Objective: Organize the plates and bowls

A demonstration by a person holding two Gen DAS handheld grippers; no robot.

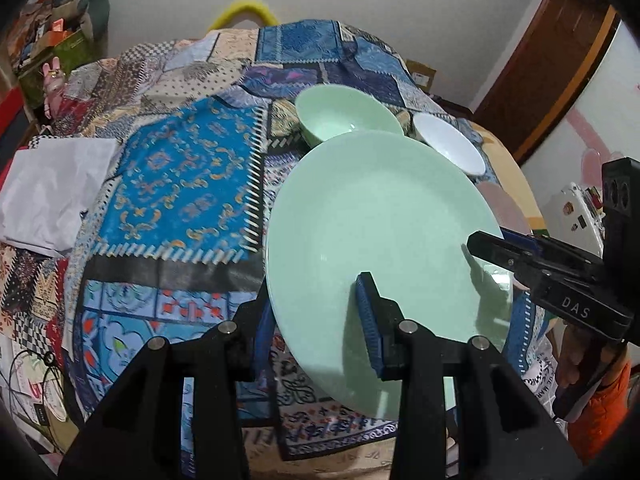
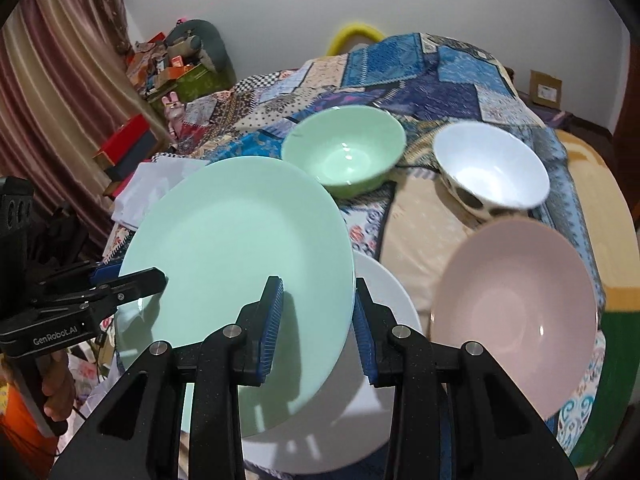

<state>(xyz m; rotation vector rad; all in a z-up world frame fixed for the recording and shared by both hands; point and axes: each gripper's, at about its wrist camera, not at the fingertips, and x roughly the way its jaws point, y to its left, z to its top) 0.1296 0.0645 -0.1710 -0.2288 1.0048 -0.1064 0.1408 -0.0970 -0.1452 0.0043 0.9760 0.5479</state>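
Gripping the green plate (image 1: pixel 380 240) from opposite sides, both claws are clamped on its rim and it is off the surface, tilted. Left claw (image 1: pixel 316 320): one blue-padded finger on the plate's top face, other finger under the rim, grasping the near-left edge in the left wrist view. Right claw (image 2: pixel 318 328): one pad on top of the plate, other finger below the rim on its right edge, also grasping. Each claw shows in the other's view, clamped at the plate's far edge, with a hand (image 2: pixel 56 384) on the handle and an orange sleeve (image 1: pixel 600 412) below.

Surface underneath is a patchwork cloth (image 1: pixel 180 184), blue and beige patterns; looks like a bed, cannot tell for sure.

Under the green plate in the right wrist view: white plate (image 2: pixel 384 320) lying flat on the cloth, partly covered. Just to its right, pink plate (image 2: pixel 516 320), deep, a bit blurred.

Farther back: green bowl (image 2: pixel 348 156) upright on the cloth, just beyond the green plate's far rim. White bowl (image 2: pixel 492 168) with dark spots on its outside, right of the green bowl, apart from it.

White paper or cloth (image 1: pixel 56 192) lies at the left edge of the patchwork. Cluttered boxes (image 2: pixel 168 68) against the far wall, curtain (image 2: pixel 60 80) at left.
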